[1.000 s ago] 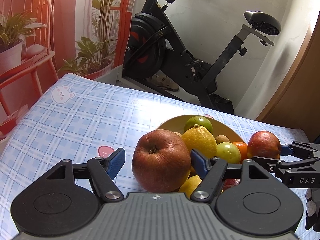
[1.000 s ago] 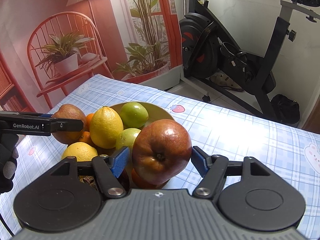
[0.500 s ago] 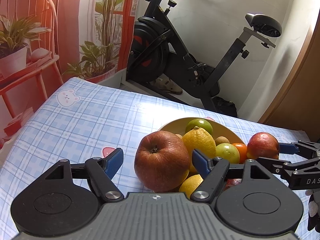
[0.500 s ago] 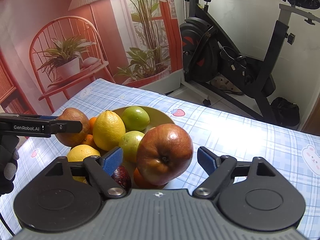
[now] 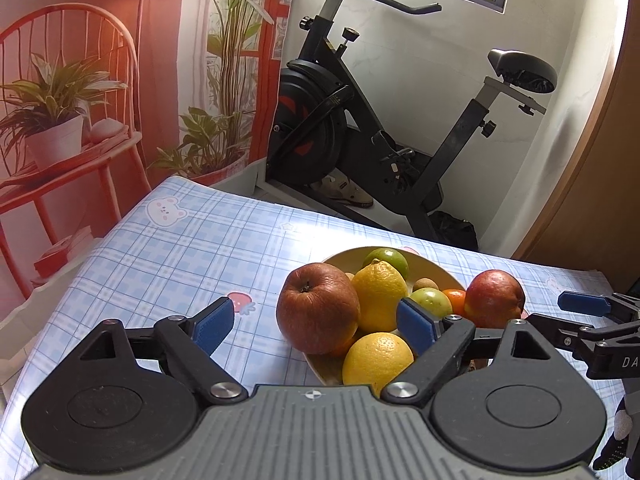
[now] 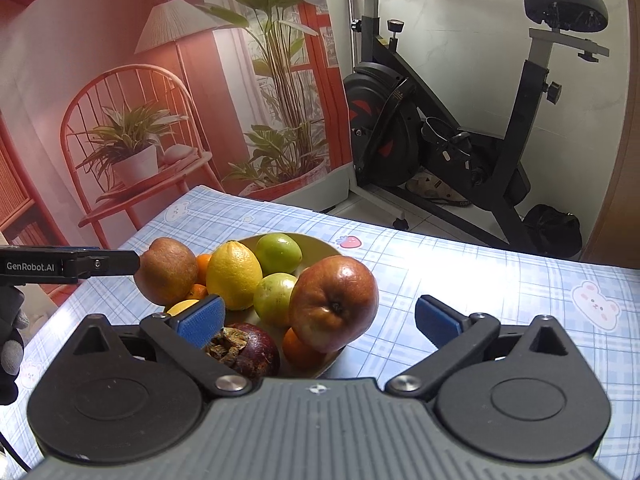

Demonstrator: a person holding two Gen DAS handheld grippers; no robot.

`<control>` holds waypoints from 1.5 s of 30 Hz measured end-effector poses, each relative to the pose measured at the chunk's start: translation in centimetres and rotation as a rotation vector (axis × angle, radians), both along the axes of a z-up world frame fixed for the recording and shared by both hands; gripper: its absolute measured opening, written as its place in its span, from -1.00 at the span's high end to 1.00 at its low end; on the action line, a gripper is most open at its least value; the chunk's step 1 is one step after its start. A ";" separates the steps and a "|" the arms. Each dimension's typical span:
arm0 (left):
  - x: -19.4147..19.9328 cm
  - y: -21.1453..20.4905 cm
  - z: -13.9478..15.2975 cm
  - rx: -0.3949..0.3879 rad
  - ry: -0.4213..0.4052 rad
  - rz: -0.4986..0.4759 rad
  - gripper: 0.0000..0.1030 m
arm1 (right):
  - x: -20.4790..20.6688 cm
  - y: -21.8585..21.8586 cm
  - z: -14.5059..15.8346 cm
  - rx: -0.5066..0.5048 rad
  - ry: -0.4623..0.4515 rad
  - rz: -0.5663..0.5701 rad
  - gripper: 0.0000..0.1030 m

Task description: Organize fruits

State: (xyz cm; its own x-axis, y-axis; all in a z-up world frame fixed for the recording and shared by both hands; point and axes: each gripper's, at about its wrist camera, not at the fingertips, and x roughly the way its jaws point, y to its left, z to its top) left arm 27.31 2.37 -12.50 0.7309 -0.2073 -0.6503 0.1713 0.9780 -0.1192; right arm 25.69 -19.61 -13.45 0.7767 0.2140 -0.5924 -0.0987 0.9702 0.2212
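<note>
A yellow bowl on the checked tablecloth holds a heap of lemons, green fruits and oranges. A wrinkled red apple rests on the heap's left side. My left gripper straddles it with jaws opening, and both blue pads stand clear of the skin. In the right wrist view a second red apple leans on the bowl's right side. My right gripper is opening around it, its pads well apart from the fruit. A dark mangosteen lies just behind the left pad.
The blue checked table runs out to the left and its far edge is near. An exercise bike stands beyond that edge. A red backdrop with a printed chair and plants hangs at the left. A gloved hand holds the left gripper.
Both grippers have widened their jaws and drawn back and upward from the bowl. The two apples stay resting on the fruit heap, each with its pads now off it.
</note>
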 end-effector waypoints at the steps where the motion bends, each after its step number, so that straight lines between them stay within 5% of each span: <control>1: -0.4 0.0 0.2 0.002 0.001 -0.003 -0.77 | -0.7 0.0 0.3 0.005 0.001 -0.012 -1.00; 21: -13.2 -2.3 6.5 0.138 -0.122 0.021 -0.78 | -13.3 0.9 6.0 0.040 -0.037 -0.154 -1.00; 45: -18.0 -3.5 9.1 0.147 -0.234 0.060 -0.79 | -16.7 2.6 9.3 -0.071 -0.081 -0.150 -1.00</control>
